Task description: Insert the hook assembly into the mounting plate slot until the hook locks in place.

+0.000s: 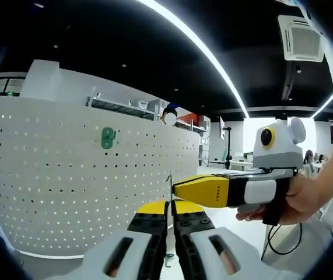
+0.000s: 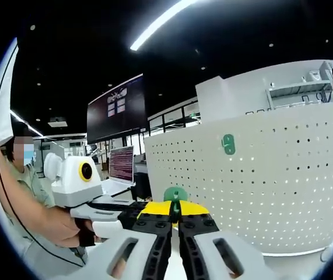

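- The mounting plate [image 1: 108, 137] — a small green piece — is seen fixed on the white perforated panel [image 1: 67, 175], well up its face and well apart from both claws; in the right gripper view the same plate [image 2: 229, 144] sits beyond and above the claw tips.
- The right claw [image 2: 175, 217] is clamped on the hook assembly [image 2: 175, 194], whose green rounded head stands up just past the jaw tips; what lies lower between the jaws is hidden.
- The left claw [image 1: 169, 217] has its jaws drawn together, with only a thin dark sliver at the tips; whether anything is pinched there cannot be told.
- In the left gripper view the right claw [image 1: 181, 188] reaches in from the right, its yellow tip close over the left one.
- The step in hand is judged to be the approach to the slot — it is best done with the hook head squared to the plate before contact.
- The hook should be entered straight along the slot, then pressed until a lock is felt.
- The plate and hook should be kept in sight throughout.
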Available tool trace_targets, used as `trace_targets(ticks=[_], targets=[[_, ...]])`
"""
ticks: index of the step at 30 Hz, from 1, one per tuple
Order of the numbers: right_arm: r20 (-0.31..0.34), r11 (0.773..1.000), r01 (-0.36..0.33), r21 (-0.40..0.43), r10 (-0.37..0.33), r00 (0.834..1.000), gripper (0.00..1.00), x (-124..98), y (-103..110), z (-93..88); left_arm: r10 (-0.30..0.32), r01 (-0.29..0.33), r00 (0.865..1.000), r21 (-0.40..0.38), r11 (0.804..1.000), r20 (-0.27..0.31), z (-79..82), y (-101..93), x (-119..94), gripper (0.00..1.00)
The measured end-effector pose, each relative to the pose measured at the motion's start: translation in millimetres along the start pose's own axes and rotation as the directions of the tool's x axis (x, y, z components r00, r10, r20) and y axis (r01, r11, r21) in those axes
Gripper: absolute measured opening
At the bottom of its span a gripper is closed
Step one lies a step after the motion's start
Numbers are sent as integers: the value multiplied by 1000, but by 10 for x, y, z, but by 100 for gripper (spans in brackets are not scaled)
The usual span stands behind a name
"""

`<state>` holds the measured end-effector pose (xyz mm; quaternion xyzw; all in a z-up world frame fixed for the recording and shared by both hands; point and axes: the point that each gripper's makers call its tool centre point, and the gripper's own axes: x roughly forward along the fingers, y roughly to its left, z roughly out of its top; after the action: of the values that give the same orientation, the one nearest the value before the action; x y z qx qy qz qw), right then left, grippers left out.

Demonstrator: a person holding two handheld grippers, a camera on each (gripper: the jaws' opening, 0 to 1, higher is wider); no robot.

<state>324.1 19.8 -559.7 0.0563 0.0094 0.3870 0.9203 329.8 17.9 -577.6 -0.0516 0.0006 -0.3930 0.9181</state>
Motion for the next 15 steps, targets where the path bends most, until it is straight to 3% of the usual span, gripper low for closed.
trace_targets(ticks=[15], targets=[[0,997,-6,79,6,1000,0,-6,-17,-19,2,-2,1000,16,1000,-5,-29,4,4,3]])
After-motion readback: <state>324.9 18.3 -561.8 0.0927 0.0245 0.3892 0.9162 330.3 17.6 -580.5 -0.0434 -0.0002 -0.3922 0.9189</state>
